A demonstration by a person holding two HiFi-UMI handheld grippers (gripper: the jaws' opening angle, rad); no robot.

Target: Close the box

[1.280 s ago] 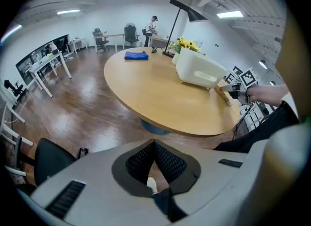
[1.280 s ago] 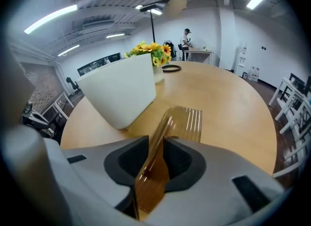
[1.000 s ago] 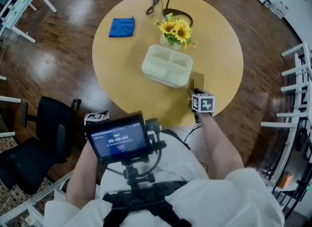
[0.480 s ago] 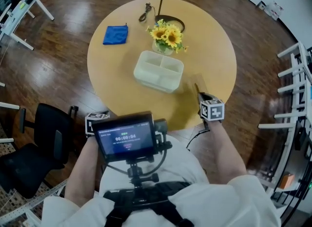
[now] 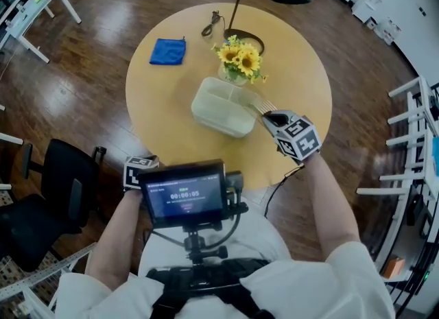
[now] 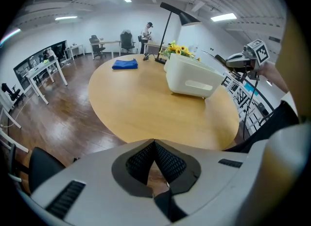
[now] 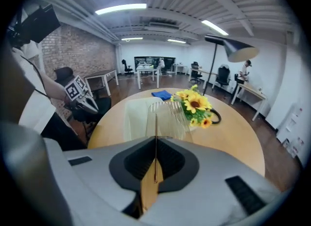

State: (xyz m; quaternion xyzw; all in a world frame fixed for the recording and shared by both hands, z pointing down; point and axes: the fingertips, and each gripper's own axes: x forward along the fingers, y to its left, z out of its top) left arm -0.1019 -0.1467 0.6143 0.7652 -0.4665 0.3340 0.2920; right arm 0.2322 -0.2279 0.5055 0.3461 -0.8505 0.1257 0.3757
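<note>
A white two-compartment box [image 5: 221, 108] stands in the middle of the round wooden table [image 5: 164, 125], seen too in the left gripper view [image 6: 190, 77]. My right gripper [image 5: 267, 114] is at the box's right side, shut on a clear ribbed lid [image 7: 165, 118] that reaches out over the box [image 7: 131, 118]. From these views I cannot tell whether the lid rests on the box. My left gripper [image 5: 140, 170] hangs off the table's near left edge, jaws shut [image 6: 154, 145] with nothing between them.
A vase of sunflowers [image 5: 238, 60] stands just behind the box, with a black lamp base [image 5: 245, 35] and cord beyond it. A blue cloth [image 5: 169, 51] lies at the far left. A monitor rig [image 5: 185, 194] sits at my chest; a black chair [image 5: 48, 194] is left.
My right gripper has moved from the table's near right edge up and left to the box, bringing the clear lid over it. The left gripper has barely moved.
</note>
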